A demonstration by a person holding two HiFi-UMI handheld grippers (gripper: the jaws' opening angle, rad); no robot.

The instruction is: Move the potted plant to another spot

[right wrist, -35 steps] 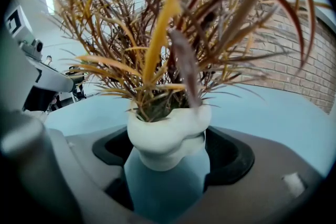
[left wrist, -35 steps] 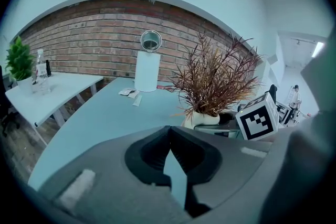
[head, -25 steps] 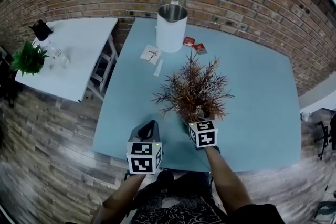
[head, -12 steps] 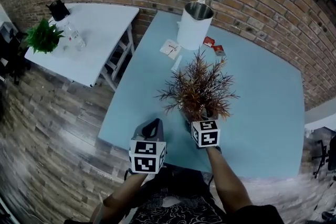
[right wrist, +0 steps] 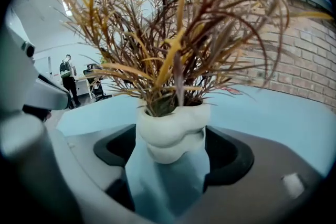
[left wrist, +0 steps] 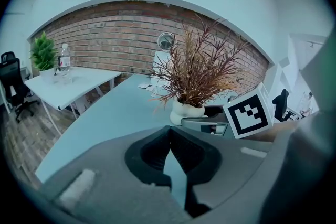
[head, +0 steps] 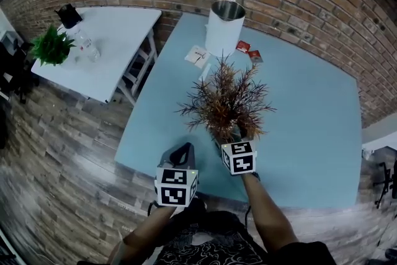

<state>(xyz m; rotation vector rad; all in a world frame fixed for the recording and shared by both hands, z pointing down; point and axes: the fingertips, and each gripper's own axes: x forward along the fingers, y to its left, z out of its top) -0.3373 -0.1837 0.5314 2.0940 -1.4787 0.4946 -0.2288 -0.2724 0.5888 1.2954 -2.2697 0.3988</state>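
A potted plant with dry brown leaves stands in a lumpy white pot on the pale blue table, near its front edge. My right gripper reaches in from the near side. Its jaws have just been closing with the pot between them, and the pads meet the pot's sides. The pot still rests on the table. My left gripper hovers left of the plant with its tips together and nothing between them. In the left gripper view the pot is ahead to the right, beyond the left gripper.
At the back of the table stand a white canister with its lid open, two red packets and a paper card. A white side table to the left carries a green plant and a bottle.
The head view has swung a little. My right gripper has edged toward the pot. The left gripper and the plant stay in place.
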